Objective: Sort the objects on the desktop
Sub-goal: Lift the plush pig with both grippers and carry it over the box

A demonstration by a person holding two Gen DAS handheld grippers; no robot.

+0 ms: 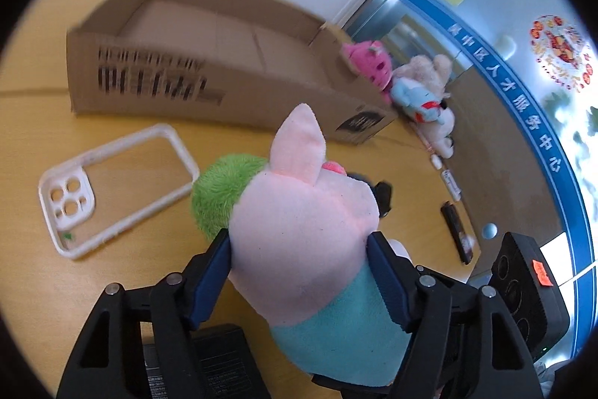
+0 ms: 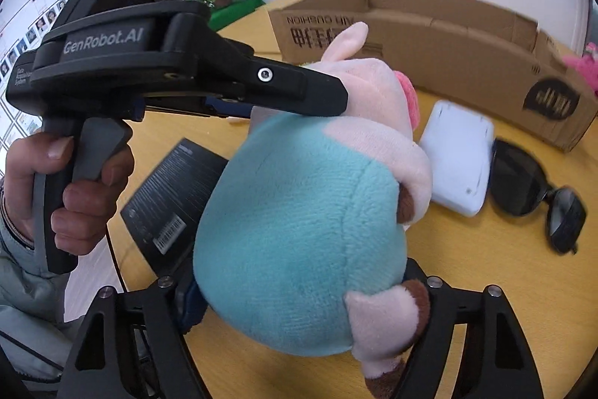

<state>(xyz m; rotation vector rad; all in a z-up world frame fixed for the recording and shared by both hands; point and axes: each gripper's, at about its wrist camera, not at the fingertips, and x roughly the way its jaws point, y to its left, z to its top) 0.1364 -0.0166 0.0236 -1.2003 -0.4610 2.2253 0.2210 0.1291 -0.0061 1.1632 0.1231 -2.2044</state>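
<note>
The left gripper (image 1: 299,272) pinched the pig plush (image 1: 302,223) at its pink head, low in the frame centre. The right gripper (image 2: 302,301) clamped the same toy's teal body, above the wooden table (image 2: 467,268). Behind it lay a black box (image 2: 168,204), a white case (image 2: 458,152) and sunglasses (image 2: 538,189). Farther back, across the upper frame, stood the cardboard box (image 2: 429,36).

A pink pig plush (image 1: 306,212) in a teal top, brown-hoofed, is held above the yellow worktop (image 1: 33,152) near an open cardboard box (image 1: 209,62), a clear phone case (image 1: 112,189), sunglasses (image 2: 530,189) and a white pad (image 2: 459,156).
</note>
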